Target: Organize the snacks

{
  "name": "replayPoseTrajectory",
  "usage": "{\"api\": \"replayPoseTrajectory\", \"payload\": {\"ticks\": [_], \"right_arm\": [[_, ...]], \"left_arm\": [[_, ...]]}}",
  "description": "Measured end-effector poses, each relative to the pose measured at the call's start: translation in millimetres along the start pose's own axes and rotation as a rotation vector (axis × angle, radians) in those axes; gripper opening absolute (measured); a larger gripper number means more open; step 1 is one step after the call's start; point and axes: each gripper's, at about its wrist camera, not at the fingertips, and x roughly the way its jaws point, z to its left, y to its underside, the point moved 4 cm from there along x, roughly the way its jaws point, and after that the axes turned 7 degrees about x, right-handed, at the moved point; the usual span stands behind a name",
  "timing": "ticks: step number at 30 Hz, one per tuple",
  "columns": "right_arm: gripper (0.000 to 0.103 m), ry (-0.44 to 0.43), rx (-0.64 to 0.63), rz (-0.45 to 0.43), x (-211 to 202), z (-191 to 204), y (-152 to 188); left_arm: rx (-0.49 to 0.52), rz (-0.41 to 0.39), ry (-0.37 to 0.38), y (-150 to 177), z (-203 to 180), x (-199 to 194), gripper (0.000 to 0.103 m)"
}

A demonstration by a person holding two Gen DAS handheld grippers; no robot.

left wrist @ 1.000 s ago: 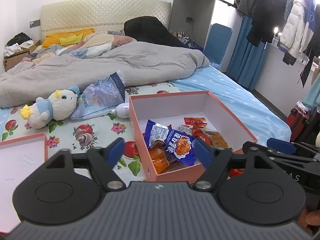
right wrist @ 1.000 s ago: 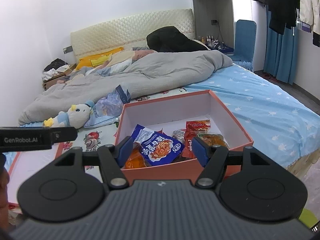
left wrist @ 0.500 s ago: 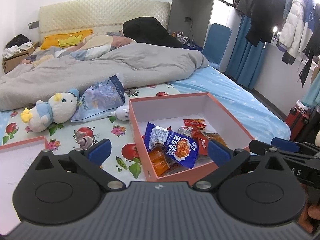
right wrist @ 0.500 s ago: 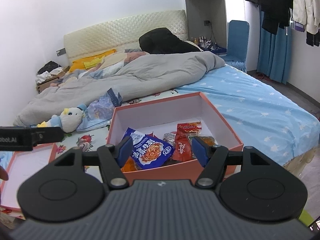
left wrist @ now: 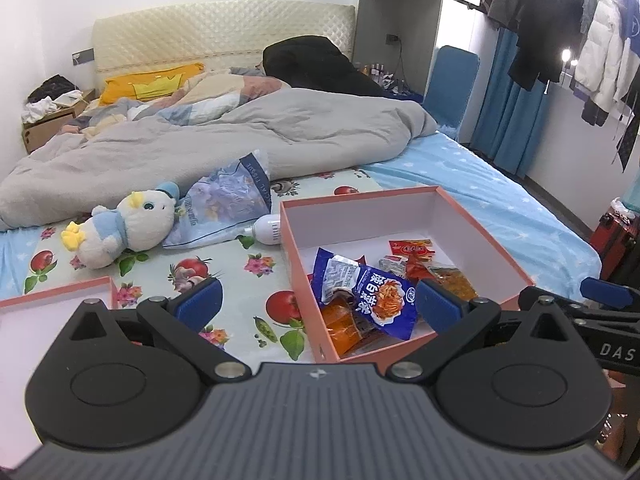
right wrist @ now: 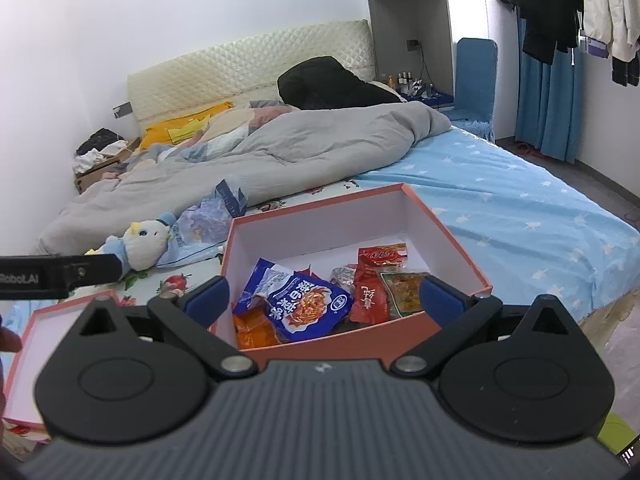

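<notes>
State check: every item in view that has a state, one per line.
left gripper: open, nothing between the fingers
right gripper: jaws opening, nothing between them
pink box: open, lid off, snacks inside
box lid: off, lying inside-up on the bed left of the box
blue snack packet: in the box, on top of the orange packet
red snack packet: in the box
plush duck: lying on its side

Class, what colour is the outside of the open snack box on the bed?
Salmon pink box, best seen from the right wrist.

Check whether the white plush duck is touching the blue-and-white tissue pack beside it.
Touching. The left wrist view shows the white plush duck's head resting against the tissue pack's edge, with no gap.
</notes>
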Motion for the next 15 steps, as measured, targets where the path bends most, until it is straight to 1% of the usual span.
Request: {"api": "replayPoseTrajectory", "payload": {"ticks": [5, 10, 15], "right_arm": [[0.103, 0.002, -0.001, -0.011, -2.7, -1.2, -2.1], [0.103, 0.003, 0.002, -0.014, -3.3, -1.0, -3.3], [0.103, 0.001, -0.007, -0.007, -1.9, 0.3, -2.2]], "left_arm": [[-0.022, -0.006, -0.007, 1.2, 0.2, -0.9, 0.103], [0.002, 0.001, -0.029, 1.6, -3.0, 0.0, 0.103], [0.002, 0.003, -0.026, 1.7, -4.0, -1.1, 0.103]]}}
